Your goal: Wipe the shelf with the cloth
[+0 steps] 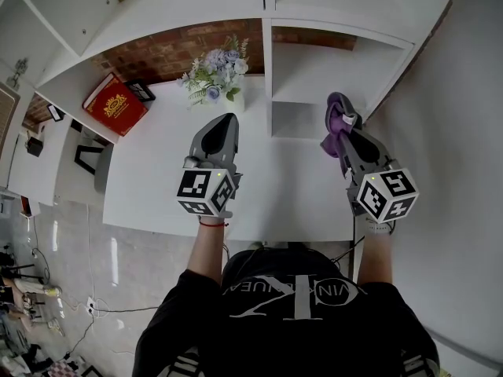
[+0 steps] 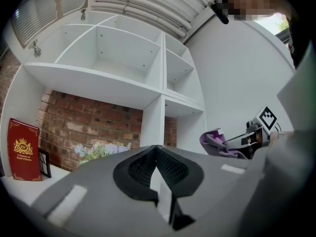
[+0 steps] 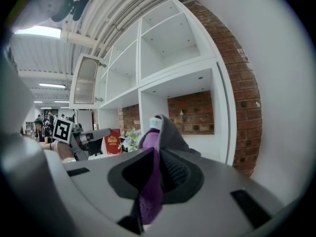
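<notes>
Clamps the purple-and-grey cloth (image 3: 148,191) tight between the jaws of the right gripper (image 3: 159,169), at the right of the white shelf (image 1: 314,81), just in front of its narrow lower compartment. Holds the left gripper (image 2: 157,164) above the white counter (image 1: 157,187), jaws pressed together on nothing, pointing toward the flowers (image 1: 214,73). Farther left, a red book (image 1: 115,104).
</notes>
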### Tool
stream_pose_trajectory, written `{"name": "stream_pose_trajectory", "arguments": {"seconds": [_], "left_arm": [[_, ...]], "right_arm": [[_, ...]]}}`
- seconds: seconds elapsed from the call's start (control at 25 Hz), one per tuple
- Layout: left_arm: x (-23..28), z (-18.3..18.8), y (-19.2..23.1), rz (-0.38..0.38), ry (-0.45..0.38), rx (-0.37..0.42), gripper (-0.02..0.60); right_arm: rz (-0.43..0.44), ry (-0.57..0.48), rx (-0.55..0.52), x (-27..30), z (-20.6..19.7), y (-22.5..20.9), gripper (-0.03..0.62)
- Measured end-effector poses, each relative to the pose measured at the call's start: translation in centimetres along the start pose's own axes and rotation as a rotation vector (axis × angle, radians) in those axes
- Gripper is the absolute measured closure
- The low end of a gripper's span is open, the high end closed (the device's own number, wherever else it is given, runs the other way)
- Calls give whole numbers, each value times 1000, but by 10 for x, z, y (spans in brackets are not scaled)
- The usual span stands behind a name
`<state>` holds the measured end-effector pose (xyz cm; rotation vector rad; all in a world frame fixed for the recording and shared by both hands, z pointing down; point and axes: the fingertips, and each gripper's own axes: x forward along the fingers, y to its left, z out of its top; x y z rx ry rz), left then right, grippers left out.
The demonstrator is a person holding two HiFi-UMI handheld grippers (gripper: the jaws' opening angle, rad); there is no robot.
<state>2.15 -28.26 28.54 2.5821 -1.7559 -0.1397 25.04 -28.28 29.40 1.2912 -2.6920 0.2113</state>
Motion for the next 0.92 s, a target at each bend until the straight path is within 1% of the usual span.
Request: {"name": "stream_pose_trajectory", "arguments": {"seconds": [0.92], "left_arm": [[2, -7, 7, 30, 21, -7, 571]], "right_arm": [[6, 4, 16, 2, -5, -4, 546]]}}
